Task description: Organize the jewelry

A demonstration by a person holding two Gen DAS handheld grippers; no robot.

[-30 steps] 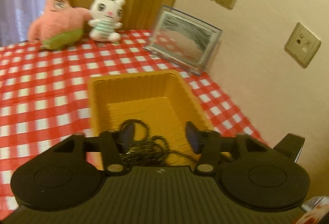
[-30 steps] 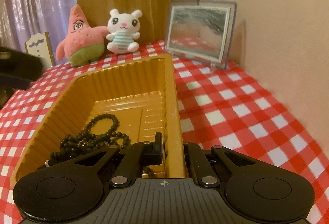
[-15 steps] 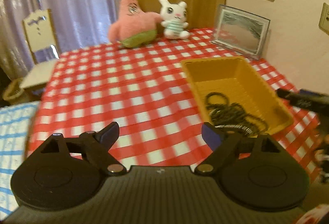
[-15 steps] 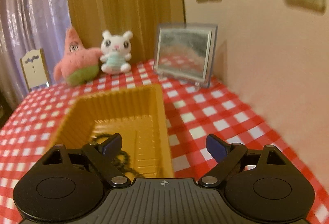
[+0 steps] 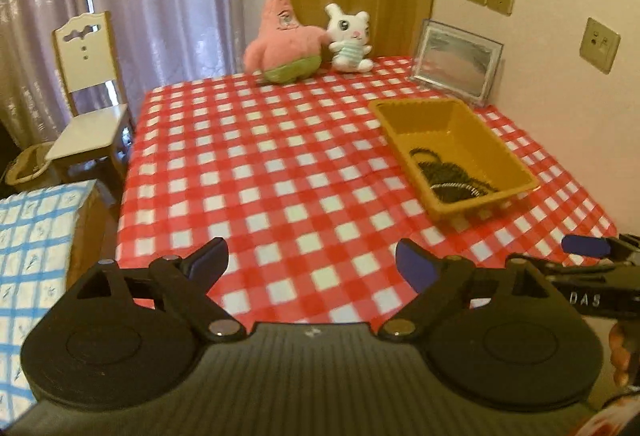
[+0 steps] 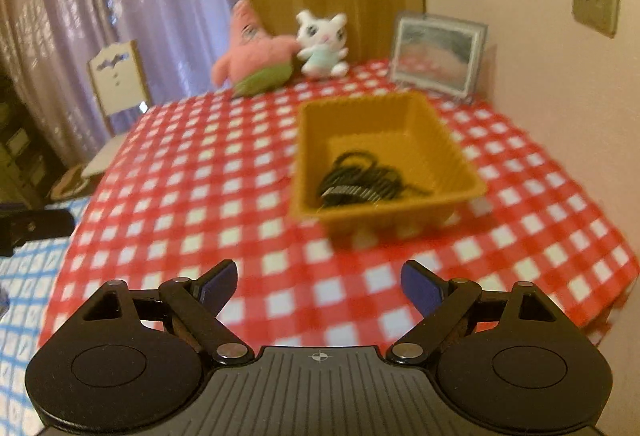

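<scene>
Left wrist view: our left gripper (image 5: 312, 266) hangs above the near part of the red-checked tablecloth (image 5: 280, 171), tilted down, jaws opening wide w/ nothing between them. The yellow tray (image 5: 516, 165) sits on the table's right side, well apart from the fingers; the black bead necklaces (image 5: 448, 175) lie piled in its near end. At the right edge we see part of our right gripper (image 5: 586, 246) and some fingers of the hand (image 5: 620, 356) holding it. Patrick plush (image 5: 286, 37), bunny plush (image 5: 348, 37) & picture frame (image 5: 456, 59) stand at the far edge.

Right wrist view (blurry): right gripper (image 6: 318, 286) also pitched down over the cloth, jaws spread, empty. Tray (image 6: 460, 159) lies ahead, beads (image 6: 360, 181) inside, not touched.
</scene>
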